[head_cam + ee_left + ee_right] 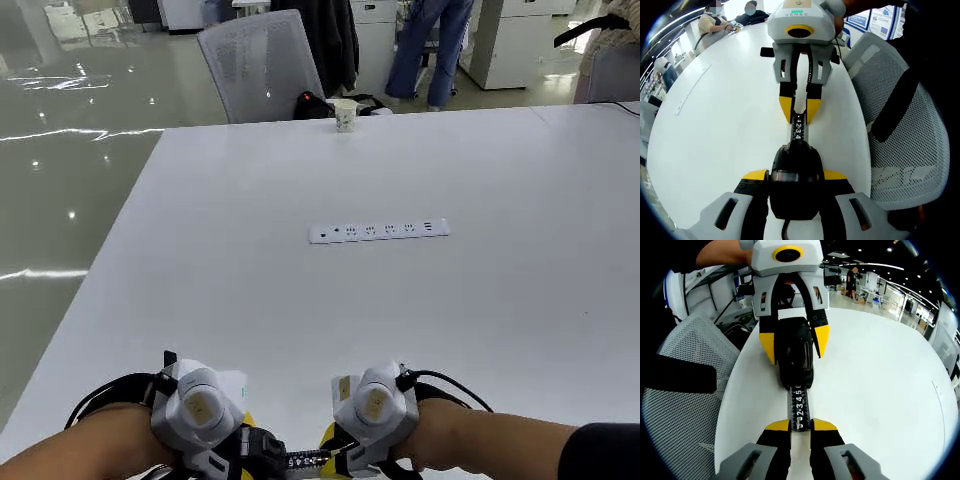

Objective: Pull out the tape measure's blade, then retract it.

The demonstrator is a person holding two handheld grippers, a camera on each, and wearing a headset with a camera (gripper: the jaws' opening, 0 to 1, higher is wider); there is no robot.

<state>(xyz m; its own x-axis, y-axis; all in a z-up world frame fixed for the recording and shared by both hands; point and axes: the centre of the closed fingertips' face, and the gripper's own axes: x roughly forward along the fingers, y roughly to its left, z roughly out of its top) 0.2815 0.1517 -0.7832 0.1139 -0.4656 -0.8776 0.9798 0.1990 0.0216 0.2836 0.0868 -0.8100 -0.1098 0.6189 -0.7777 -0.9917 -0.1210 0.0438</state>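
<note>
— White tabletop, mostly bare. A strip is seen mid-surface, a cup and a chair at the far edge. Work is held at the near edge. Status?

— Case is clamped in the left claw, jaws closed on its two sides. Blade is pinched flat at its end by the right claw. Only a short length is out; the first few numerals are exposed between the claws.

— So pull-out is judged barely begun.

— Agreed. Most of the extension is left to do, then the retraction.

— How should the pull be done?

— Claws should be drawn apart along the blade's own line. No roll should be put in at the right claw, or the blade could be kinked. Case should be held level and aimed at the right claw.

— Risks?

— Hold on the blade end is thin, so a slip is likely if it is pulled fast, and the blade would snap back. A steady pace is advised. Case is rounded and could be turned in the left jaws under load, so a firm squeeze is needed.

— Retraction?

— Blade should not be let go at full length. Claws should be brought together under control and the end released only near the case. Whether a lock is set cannot be told.

— Clearance?

— Strip is well apart, and nothing is seen in the path.
</note>
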